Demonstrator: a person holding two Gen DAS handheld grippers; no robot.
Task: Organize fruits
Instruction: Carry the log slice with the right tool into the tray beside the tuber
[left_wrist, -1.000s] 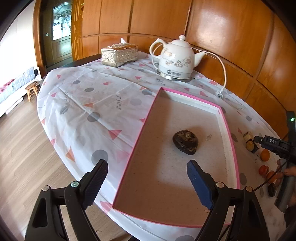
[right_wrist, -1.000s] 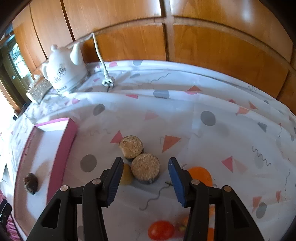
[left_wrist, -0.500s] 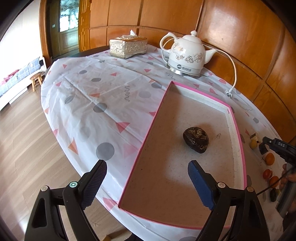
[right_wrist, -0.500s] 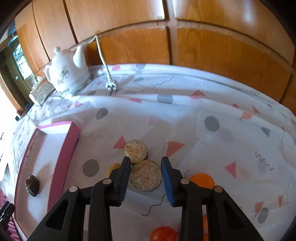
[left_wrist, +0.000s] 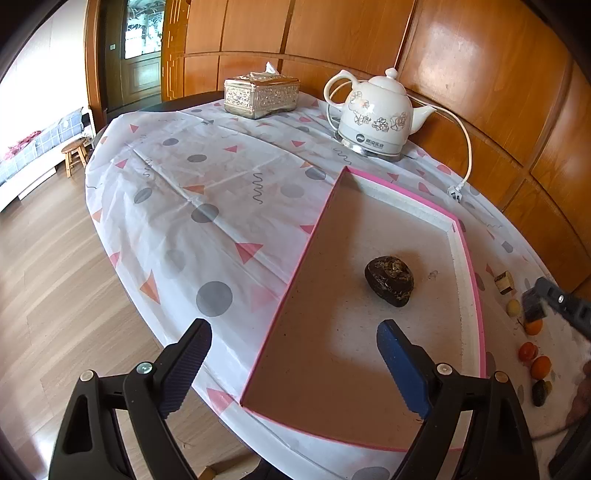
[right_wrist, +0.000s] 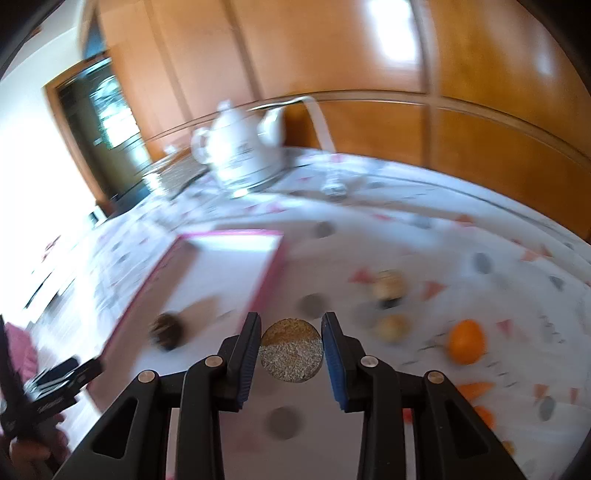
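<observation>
Gripping a round cork-topped piece (right_wrist: 291, 350) in my right gripper (right_wrist: 291, 350), lifted off the worktop (right_wrist: 424, 236) beside the pink tray (right_wrist: 273, 258). My left gripper (left_wrist: 293, 363) hangs spread wide and empty over the tray's near edge, where a dark wrinkled fruit (left_wrist: 389, 280) sits inside.

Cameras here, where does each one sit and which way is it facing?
Left wrist: on the open left gripper, above the table's near edge, facing the pink tray, kettle and wall; its fingers show.
Right wrist: on the right gripper, shut on a cork disc, facing tray and kettle; blurred.
Shared: tray, kettle, dark fruit, and each shows the other gripper.
</observation>
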